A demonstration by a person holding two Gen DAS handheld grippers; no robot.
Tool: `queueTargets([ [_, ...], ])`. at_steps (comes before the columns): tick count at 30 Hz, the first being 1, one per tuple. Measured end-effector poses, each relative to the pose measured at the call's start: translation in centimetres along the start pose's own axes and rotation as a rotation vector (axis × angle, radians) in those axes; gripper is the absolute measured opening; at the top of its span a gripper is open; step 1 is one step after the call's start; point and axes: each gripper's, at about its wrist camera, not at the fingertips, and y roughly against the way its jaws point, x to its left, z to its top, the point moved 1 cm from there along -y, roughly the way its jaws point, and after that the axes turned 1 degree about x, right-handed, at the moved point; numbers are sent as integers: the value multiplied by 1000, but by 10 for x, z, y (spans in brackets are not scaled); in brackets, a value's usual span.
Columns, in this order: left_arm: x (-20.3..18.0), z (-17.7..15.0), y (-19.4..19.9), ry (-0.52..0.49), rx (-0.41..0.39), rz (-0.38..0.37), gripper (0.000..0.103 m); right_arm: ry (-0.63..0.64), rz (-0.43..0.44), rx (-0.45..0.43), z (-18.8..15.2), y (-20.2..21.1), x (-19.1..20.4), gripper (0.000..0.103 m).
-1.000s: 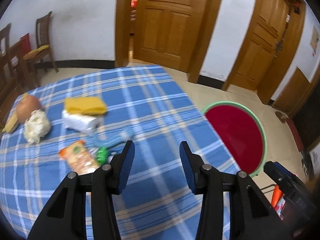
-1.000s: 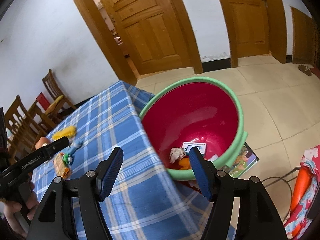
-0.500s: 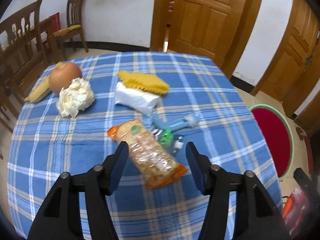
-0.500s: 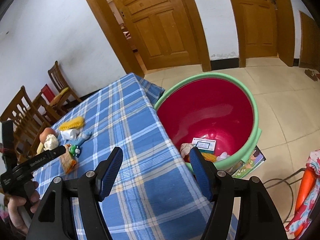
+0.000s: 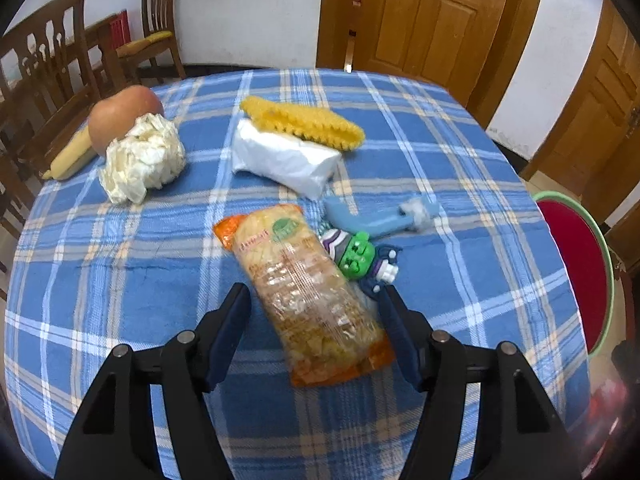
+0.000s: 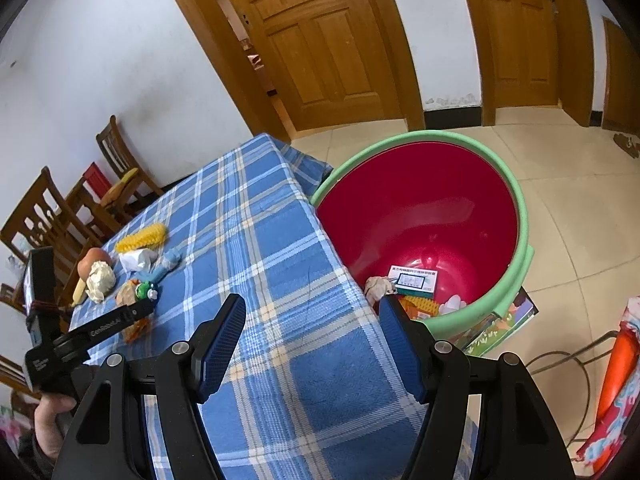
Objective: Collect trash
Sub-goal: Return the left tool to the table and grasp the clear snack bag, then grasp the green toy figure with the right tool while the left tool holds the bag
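An orange snack packet (image 5: 308, 288) lies on the blue plaid tablecloth (image 5: 120, 280). My left gripper (image 5: 314, 312) is open, its fingers on either side of the packet's near end, just above it. A crumpled white paper ball (image 5: 142, 158) and a white wrapped packet (image 5: 284, 160) lie further back. The red bin with a green rim (image 6: 424, 220) stands on the floor at the table's right edge and holds a box, paper and wrappers. My right gripper (image 6: 312, 328) is open and empty above the table's right edge, beside the bin.
A green toy figure (image 5: 358, 258), a blue brush (image 5: 380, 216), a yellow comb-like piece (image 5: 304, 122), an apple (image 5: 124, 110) and a banana (image 5: 72, 154) lie on the table. Wooden chairs (image 5: 52, 80) stand at the left. An orange bag (image 6: 616, 376) sits on the floor right.
My left gripper has swung left from the bin side and moved down over the snack packet, which now lies between its fingers. My right gripper has drawn back slightly from the bin.
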Motion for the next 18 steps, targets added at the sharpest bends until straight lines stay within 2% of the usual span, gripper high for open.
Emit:
queueTargets([
  [6,11,0,2,9,-17,-1,64,-6,3,9,-1,-4,-1,71],
  [8,13,0,2,6,-27,2,47,-6,9,15,-2,-6,0,71],
  [10,16,1,2,8,-28,-11,46,-3,11,18,-3,-7,2,71],
  [12,20,2,3,12,-30,-16,39,4,14,22,-3,-8,6,71],
  [18,29,-1,5,24,-38,-50,38,32,22,29,-3,-9,19,71],
])
